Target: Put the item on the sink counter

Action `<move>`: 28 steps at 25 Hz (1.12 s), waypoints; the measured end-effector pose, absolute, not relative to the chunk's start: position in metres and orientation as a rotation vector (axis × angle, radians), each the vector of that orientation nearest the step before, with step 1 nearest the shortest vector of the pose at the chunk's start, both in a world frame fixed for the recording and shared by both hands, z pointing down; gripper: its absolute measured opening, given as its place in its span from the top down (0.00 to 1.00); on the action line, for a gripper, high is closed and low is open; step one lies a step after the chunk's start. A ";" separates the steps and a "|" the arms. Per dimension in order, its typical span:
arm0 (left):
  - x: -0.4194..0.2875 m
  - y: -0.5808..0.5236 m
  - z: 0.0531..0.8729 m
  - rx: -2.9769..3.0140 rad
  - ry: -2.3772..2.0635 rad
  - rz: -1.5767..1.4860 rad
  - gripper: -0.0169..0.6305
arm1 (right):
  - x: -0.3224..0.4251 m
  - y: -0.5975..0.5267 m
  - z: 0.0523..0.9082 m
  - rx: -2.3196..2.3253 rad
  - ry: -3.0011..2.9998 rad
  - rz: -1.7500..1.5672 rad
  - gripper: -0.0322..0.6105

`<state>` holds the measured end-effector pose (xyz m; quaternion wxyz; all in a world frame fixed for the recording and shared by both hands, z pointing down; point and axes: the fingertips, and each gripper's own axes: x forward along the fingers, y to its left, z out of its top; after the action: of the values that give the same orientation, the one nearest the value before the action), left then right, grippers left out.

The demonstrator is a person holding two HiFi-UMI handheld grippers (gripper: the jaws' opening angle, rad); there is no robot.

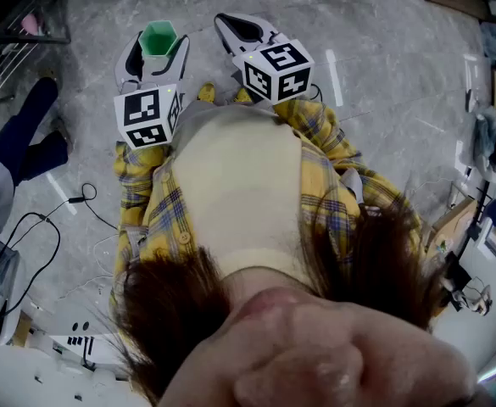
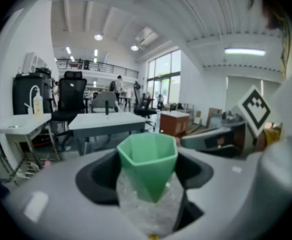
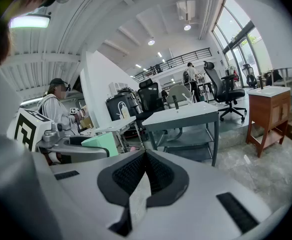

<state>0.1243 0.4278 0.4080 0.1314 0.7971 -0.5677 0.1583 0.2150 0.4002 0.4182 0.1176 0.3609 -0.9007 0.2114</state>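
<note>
Green cup sits clamped in my left gripper, mouth up; my right gripper beside it, jaws pressed together, empty; grey marbled floor below both.

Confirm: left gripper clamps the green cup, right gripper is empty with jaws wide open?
Wrong on the jaws. The right gripper is empty, but its jaws are closed together, as the right gripper view shows. The left gripper does clamp the green cup.
</note>
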 end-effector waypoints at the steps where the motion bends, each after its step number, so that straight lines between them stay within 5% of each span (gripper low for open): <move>1: 0.128 0.433 0.405 2.319 -1.642 0.458 0.46 | 0.219 0.405 0.416 1.063 -2.631 0.619 0.93; 28: 0.061 0.350 0.431 2.326 -1.587 0.426 0.46 | 0.148 0.334 0.446 1.048 -2.582 0.679 0.93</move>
<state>0.0608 0.3497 0.4310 0.1463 0.8080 -0.5511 0.1481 0.1475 0.3344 0.4458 0.1362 0.3620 -0.8919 0.2344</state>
